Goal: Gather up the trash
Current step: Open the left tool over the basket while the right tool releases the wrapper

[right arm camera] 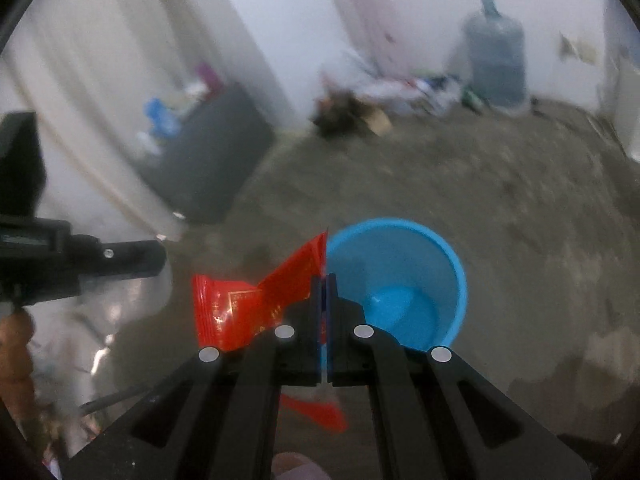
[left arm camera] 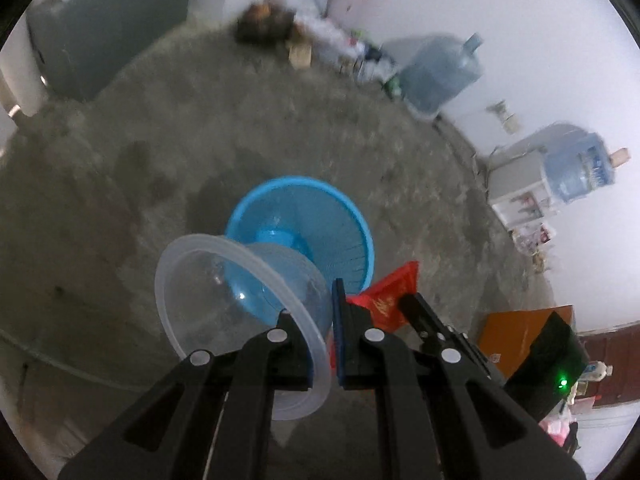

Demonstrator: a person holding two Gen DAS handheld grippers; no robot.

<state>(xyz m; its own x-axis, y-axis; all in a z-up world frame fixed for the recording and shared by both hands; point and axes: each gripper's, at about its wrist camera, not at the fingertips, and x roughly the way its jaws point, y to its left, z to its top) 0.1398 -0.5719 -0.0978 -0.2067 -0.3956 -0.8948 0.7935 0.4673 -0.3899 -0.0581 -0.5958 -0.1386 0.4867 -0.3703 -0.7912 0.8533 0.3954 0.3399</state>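
Note:
My left gripper is shut on the rim of a clear plastic bowl, which tilts out to the left above the floor. Just beyond it, a blue plastic trash basket stands on the concrete floor, its inside showing nothing. In the right wrist view my right gripper is shut on a red snack wrapper, with the blue basket just past and to the right of its tips. The wrapper and right gripper also show beside the bowl. The left gripper appears blurred at the left.
Two large water jugs stand by the white wall, one on a white dispenser. A heap of clutter lies along the far wall. A dark grey cabinet stands at left, an orange box at right.

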